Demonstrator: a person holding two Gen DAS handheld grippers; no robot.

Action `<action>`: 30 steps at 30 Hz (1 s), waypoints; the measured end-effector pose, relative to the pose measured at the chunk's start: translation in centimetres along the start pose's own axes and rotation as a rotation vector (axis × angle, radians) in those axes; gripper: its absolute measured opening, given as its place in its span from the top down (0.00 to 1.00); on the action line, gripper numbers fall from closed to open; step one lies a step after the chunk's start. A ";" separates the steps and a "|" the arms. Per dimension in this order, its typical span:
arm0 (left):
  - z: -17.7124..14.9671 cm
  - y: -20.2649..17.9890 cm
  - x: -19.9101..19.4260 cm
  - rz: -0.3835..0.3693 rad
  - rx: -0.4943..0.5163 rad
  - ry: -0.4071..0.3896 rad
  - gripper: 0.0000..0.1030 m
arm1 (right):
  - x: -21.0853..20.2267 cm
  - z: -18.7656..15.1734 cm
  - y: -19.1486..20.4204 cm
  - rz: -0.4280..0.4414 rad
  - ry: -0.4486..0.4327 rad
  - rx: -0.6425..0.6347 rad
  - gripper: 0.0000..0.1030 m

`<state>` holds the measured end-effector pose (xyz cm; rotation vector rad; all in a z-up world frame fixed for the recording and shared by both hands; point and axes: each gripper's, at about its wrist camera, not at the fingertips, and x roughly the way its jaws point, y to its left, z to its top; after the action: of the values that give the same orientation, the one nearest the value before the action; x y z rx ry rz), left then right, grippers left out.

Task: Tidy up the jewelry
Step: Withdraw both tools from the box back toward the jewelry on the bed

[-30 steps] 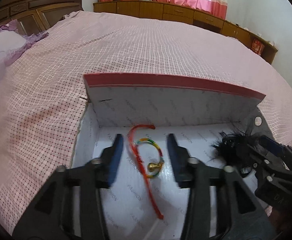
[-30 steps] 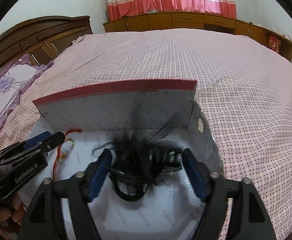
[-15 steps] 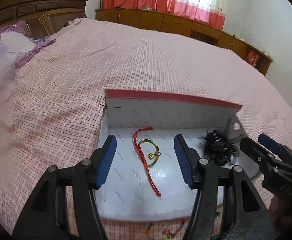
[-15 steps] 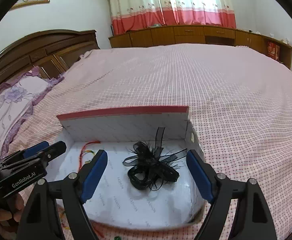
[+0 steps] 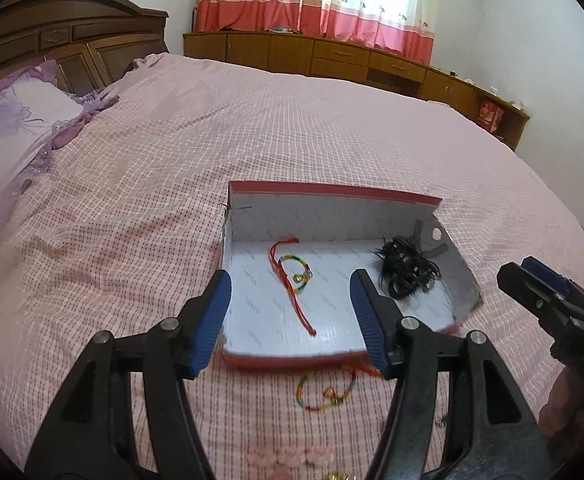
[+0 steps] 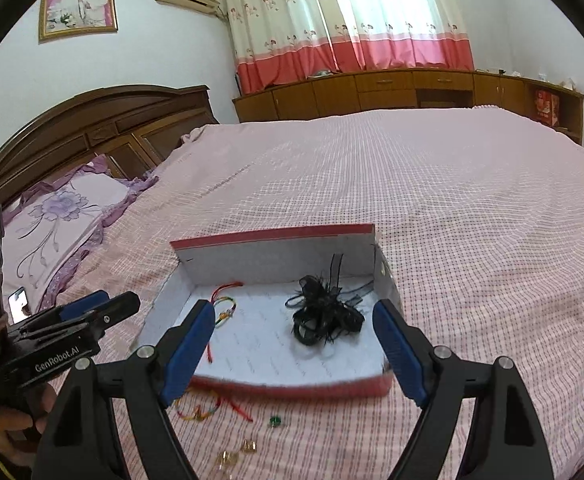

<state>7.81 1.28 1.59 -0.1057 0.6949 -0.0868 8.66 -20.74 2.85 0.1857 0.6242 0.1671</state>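
- Left gripper (image 5: 289, 320) – jaws just widened, empty; right gripper (image 6: 294, 350) spread wide, empty.
- Step: between picks – next, grasp the multicoloured bracelet (image 5: 326, 392) lying outside the box (image 5: 332, 196).

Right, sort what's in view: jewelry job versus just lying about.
Job: box; red cord bracelet and black hair piece inside it; colourful bracelet, green bead and gold pieces on the bedspread.

Lying about: pillow; phone.

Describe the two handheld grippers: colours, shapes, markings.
Both the left gripper and right gripper are black plastic with angular triangular cut-outs, silver pivot bolts and ribbed blue pads on the fingers. White lettering "GenRobot.AI" marks the left gripper's side in the right wrist view.
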 end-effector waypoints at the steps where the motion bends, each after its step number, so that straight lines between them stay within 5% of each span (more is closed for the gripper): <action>1: -0.3 0.0 -0.4 0.005 0.005 -0.001 0.47 | -0.3 -0.2 0.1 0.000 0.000 -0.002 0.19; 14: -4.4 -0.4 0.1 -0.020 0.001 0.079 0.47 | -3.1 -3.6 -1.2 -0.036 0.010 0.009 0.19; 30: -8.0 -2.7 5.4 -0.041 0.010 0.241 0.48 | -2.6 -7.2 -3.5 -0.072 0.066 0.043 0.19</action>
<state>6.68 -2.52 -7.62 -0.1006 0.9332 -0.1439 2.66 -23.78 -2.15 0.2000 0.6995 0.0906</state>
